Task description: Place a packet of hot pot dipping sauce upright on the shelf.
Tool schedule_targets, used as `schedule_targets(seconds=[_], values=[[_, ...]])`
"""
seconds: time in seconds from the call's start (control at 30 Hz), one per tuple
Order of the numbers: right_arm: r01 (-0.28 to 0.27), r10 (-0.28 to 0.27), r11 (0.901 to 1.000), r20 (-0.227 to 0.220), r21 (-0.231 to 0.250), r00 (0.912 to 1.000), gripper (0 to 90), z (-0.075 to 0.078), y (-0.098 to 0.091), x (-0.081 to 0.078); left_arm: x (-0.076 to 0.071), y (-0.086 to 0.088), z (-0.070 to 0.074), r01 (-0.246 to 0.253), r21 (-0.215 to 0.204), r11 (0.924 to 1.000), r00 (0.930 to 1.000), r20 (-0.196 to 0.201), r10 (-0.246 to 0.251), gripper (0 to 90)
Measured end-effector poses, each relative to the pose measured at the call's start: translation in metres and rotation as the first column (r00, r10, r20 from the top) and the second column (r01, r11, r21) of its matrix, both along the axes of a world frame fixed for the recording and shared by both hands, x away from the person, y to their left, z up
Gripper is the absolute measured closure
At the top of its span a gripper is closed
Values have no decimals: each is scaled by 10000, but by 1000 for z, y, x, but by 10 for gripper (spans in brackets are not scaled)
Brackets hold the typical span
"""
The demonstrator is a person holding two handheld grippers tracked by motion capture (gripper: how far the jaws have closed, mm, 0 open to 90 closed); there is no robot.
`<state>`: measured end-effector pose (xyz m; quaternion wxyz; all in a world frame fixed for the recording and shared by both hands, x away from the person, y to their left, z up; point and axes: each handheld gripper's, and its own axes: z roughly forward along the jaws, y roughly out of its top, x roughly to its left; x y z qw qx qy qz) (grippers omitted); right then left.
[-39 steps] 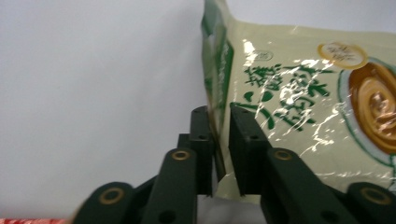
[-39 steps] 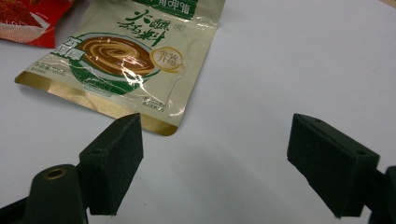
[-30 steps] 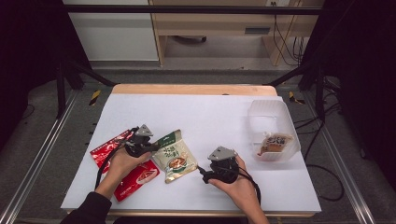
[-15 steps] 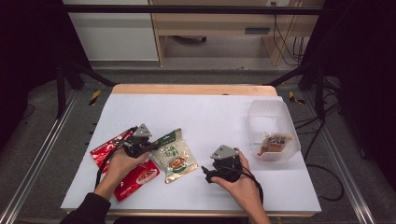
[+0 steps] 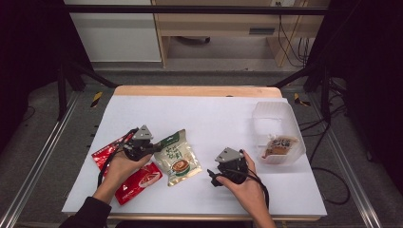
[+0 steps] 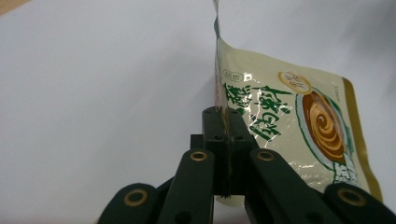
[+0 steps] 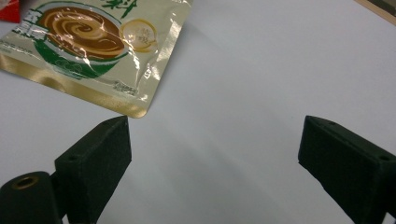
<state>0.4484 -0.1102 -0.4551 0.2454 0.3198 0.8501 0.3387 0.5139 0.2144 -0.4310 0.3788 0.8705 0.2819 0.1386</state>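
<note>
At the left of the table two red packets (image 5: pixel 124 172) lie near the person's left hand. The left gripper (image 5: pixel 153 148) sits just over them, and its jaws are clenched on the top edge of the green-and-cream pouch (image 5: pixel 177 158), which lies flat a little left of the table's centre (in the left gripper view the foil seam (image 6: pixel 217 100) stands up thin between the pads). To the right of the pouch the right gripper (image 5: pixel 213 177) hovers near the front edge with its jaws spread wide and nothing between them; they have just been opening. The near corner of the pouch (image 7: pixel 135 111) is just beside one of its fingertips (image 7: pixel 100 149). Far right stands a clear tub (image 5: pixel 272 111) with one brown snack pack (image 5: pixel 278 146) inside. I think the pouch goes there next. To do it well, the grip should stay firm on the seam, lifting slowly so the foil does not slip.
</note>
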Motion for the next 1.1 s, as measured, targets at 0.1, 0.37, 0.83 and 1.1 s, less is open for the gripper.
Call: schedule_targets(seconds=[0.1,0.37,0.83,1.1], values=[[93,-92,9999,44,-53,9999,102,1,-4,0,-5,0,10,102,-211,9997,9998,162,-99,900],[304,-303,9995,117,-70,9995,100,4,-12,1,-14,-7,29,471,-343,9983,9975,549,-451,900],[105,-103,9998,109,-194,9999,241,8,-10,-3,-21,-15,46,882,-375,9954,9912,1027,-840,900],[37,-37,10000,54,71,10000,251,12,-8,-5,-29,-24,58,1305,-186,9913,9822,1388,-1267,900]])
